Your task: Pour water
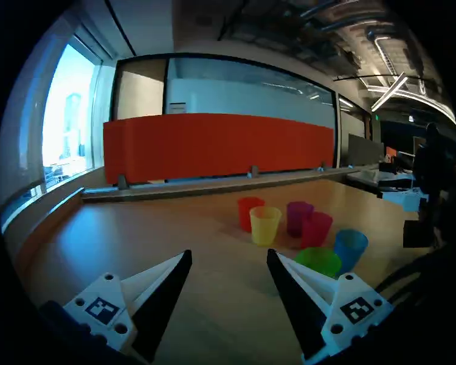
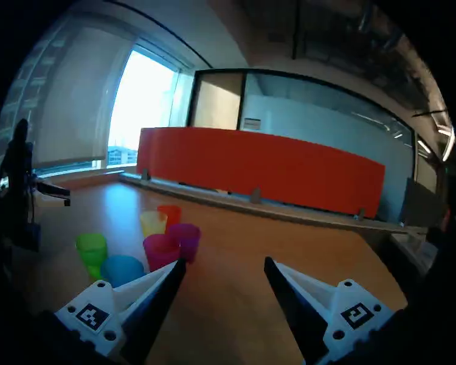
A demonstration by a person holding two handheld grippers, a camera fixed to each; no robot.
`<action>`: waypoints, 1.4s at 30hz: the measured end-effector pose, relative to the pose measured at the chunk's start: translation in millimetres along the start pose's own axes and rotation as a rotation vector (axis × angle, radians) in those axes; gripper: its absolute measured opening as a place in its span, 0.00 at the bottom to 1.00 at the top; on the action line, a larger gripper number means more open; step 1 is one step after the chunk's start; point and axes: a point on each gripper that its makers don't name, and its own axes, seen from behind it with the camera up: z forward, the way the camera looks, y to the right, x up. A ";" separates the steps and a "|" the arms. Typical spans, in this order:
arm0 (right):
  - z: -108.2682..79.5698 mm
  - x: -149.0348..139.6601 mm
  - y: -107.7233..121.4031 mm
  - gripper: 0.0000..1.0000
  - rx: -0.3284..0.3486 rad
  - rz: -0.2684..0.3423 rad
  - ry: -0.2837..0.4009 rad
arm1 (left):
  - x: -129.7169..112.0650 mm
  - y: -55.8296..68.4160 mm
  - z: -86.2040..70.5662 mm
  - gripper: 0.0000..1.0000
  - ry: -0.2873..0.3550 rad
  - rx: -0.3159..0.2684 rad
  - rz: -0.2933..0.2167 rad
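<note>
Several plastic cups stand in a cluster on the wooden table: a red cup, a yellow cup, a purple cup, a magenta cup, a blue cup and a green cup. My left gripper is open just short of them, its right finger beside the green cup. In the right gripper view the same cups sit at lower left, with the magenta cup, blue cup and green cup nearest. My right gripper is open over bare tabletop.
An orange partition runs along the table's far edge, with a glass-walled room behind it. Bright windows line one side. Desks and dark equipment stand at the right of the left gripper view.
</note>
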 end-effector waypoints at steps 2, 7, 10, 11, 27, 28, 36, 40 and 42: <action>2.9 3.5 4.7 1.00 -0.031 0.016 0.019 | 0.6 -6.5 0.9 0.91 0.019 0.032 -0.019; 8.6 8.5 11.5 1.00 -0.081 0.041 0.049 | 1.3 -18.3 3.1 0.91 0.047 0.088 -0.033; 12.7 9.4 17.7 1.00 -0.114 0.067 0.074 | 3.1 -26.5 3.4 0.91 0.066 0.125 -0.028; 14.1 9.4 20.0 1.00 -0.126 0.078 0.083 | 3.7 -29.3 3.4 0.91 0.072 0.138 -0.025; 16.7 6.4 44.9 0.99 -0.264 0.203 0.136 | 11.8 -63.5 -6.2 0.91 0.134 0.326 0.048; 17.0 5.7 43.3 0.99 -0.265 0.202 0.133 | 13.3 -64.5 -6.7 0.91 0.139 0.336 0.057; 20.5 11.0 30.6 0.99 -0.259 0.186 0.110 | 24.2 -74.9 -10.5 0.91 0.176 0.390 0.082; 20.9 17.3 28.6 0.99 -0.263 0.174 0.108 | 19.5 -83.0 -9.7 0.91 0.186 0.406 0.056; 21.1 18.5 28.4 0.99 -0.267 0.168 0.103 | 16.4 -85.6 -8.2 0.91 0.189 0.406 0.040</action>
